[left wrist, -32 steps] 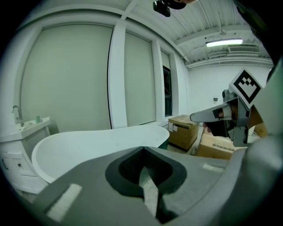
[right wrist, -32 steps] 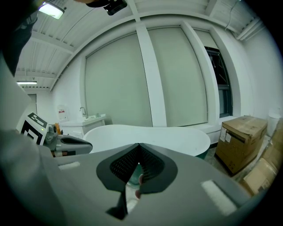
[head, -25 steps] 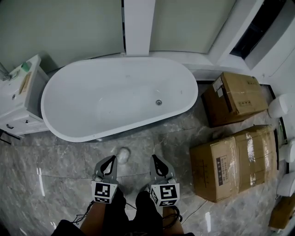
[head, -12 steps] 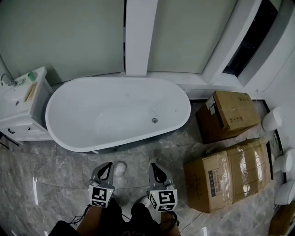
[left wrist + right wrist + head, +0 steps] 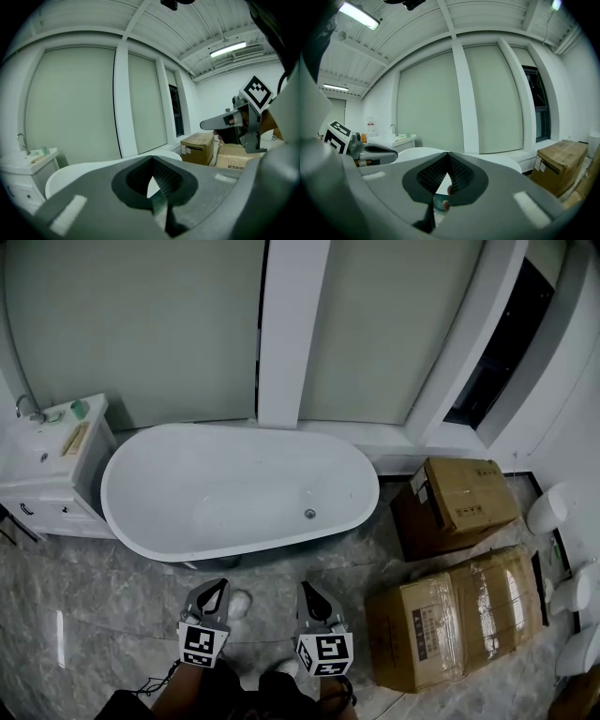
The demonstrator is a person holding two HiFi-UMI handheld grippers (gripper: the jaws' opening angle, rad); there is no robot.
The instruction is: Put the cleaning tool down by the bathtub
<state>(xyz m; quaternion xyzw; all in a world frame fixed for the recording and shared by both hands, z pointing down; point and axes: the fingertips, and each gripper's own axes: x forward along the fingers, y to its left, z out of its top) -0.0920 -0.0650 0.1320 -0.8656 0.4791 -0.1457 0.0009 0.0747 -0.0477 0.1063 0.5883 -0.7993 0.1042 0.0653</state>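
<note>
Sink cabinet (image 5: 52, 491) cut off at left edge. Bathtub (image 5: 234, 486) in full view. Left gripper (image 5: 217, 586) clenched on nothing. Cleaning tool (image 5: 241, 604), a pale blob hard to make out, lies on the floor near the tub, partly behind that gripper. Right gripper (image 5: 305, 590) clenched, empty. Boxes (image 5: 450, 615) at right.

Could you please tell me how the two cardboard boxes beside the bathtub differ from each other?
The nearer box is bigger than the farther box. The nearer box is paler and shiny with clear tape; the farther box is darker and matte. Both are closed and stand on the floor, right of the bathtub in the head view.
</note>
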